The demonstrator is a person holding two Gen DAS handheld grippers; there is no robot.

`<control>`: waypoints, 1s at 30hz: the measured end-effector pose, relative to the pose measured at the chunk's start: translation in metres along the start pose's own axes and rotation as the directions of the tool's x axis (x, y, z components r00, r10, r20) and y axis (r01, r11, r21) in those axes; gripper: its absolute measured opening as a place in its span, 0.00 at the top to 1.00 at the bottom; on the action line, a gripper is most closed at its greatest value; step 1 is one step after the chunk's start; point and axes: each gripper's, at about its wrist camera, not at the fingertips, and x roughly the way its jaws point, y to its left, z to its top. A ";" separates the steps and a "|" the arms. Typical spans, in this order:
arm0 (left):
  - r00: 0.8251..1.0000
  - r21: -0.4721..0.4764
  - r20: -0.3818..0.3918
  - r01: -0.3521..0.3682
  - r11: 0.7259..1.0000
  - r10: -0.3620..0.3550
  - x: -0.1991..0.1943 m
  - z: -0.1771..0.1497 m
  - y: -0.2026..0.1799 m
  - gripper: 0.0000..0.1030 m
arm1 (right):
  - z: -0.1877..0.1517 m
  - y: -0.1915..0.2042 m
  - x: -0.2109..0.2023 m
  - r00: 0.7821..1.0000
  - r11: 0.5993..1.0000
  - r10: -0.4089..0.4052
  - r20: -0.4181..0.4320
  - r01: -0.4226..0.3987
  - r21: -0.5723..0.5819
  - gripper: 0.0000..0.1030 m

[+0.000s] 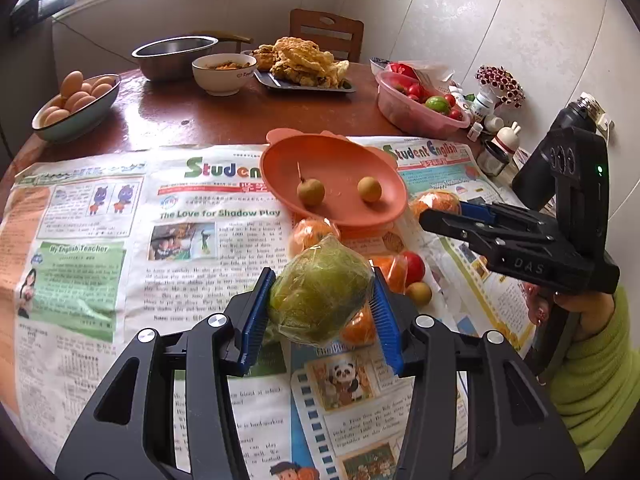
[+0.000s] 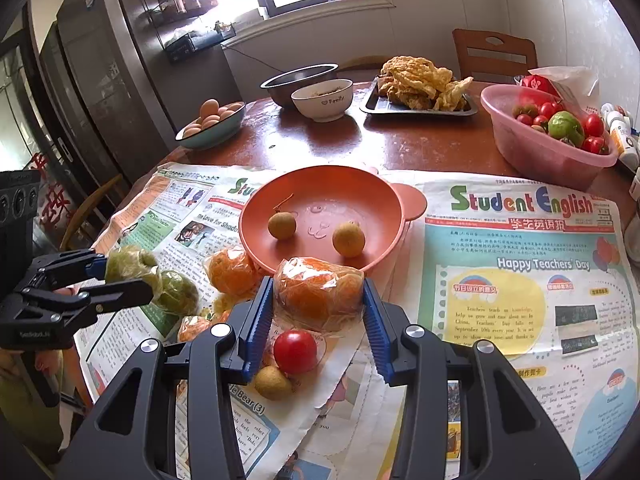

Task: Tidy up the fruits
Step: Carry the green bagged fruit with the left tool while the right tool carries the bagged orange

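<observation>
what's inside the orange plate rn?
Two small brown fruits in the orange plate: one with a stem, one rounder. The near rim is hidden behind the wrapped orange in the right gripper.

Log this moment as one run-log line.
left gripper: shut on green fruit | right gripper: shut on orange | plate: two longans | both loads off the newspaper

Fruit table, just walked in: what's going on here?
A person holds a tool in each hand over a newspaper-covered table. The left tool is shut on a green wrapped fruit; the right tool is shut on an orange wrapped fruit. The orange plate ahead holds two small brown fruits. More wrapped fruits, a red tomato and another brown fruit lie on the paper.
</observation>
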 end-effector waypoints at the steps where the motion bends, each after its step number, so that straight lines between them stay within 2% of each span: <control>1: 1.000 0.001 -0.001 0.002 1.000 -0.002 0.001 0.003 0.000 0.62 | 0.001 0.000 0.000 1.000 1.000 -0.001 0.002 0.001 0.000 0.60; 14: 1.000 0.023 -0.014 0.014 1.000 -0.014 0.021 0.031 -0.003 0.62 | 0.015 -0.009 -0.006 0.999 1.000 -0.019 0.025 0.019 -0.003 0.60; 30: 0.996 0.052 -0.087 0.009 0.999 -0.004 0.074 0.069 0.003 0.62 | 0.032 -0.017 0.010 1.000 0.999 -0.019 0.003 0.019 -0.025 0.60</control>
